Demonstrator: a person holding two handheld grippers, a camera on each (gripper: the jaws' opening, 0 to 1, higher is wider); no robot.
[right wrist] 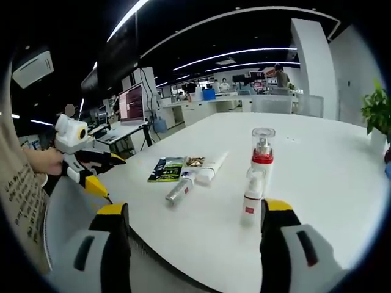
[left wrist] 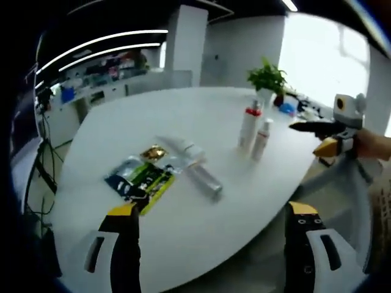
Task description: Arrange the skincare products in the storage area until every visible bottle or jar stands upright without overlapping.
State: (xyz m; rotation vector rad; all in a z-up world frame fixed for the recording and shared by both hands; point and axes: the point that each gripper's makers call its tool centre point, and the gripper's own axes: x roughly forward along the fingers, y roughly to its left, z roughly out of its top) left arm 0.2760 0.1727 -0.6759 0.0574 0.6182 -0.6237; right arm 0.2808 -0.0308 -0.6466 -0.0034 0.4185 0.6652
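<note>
L tongs point(left wrist: 214, 217) wide open, empty, held level. R tongs point(right wrist: 194, 220) same: jaws spread, nothing gripped, a hand point(left wrist: 374, 145) behind them.

Two chunky black jaws with yellow tips and white slotted side housings on the left gripper point(left wrist: 214, 215). Same black, yellow-capped, white-shelled build on the right gripper point(right wrist: 194, 215). Beige sleeve with small dark printed lettering point(right wrist: 24, 195) at the edge of the right gripper view.

Left gripper view off the white table point(left wrist: 201, 232) edge, right gripper view opposite, both sharing the standing bottles point(right wrist: 256, 177).
</note>
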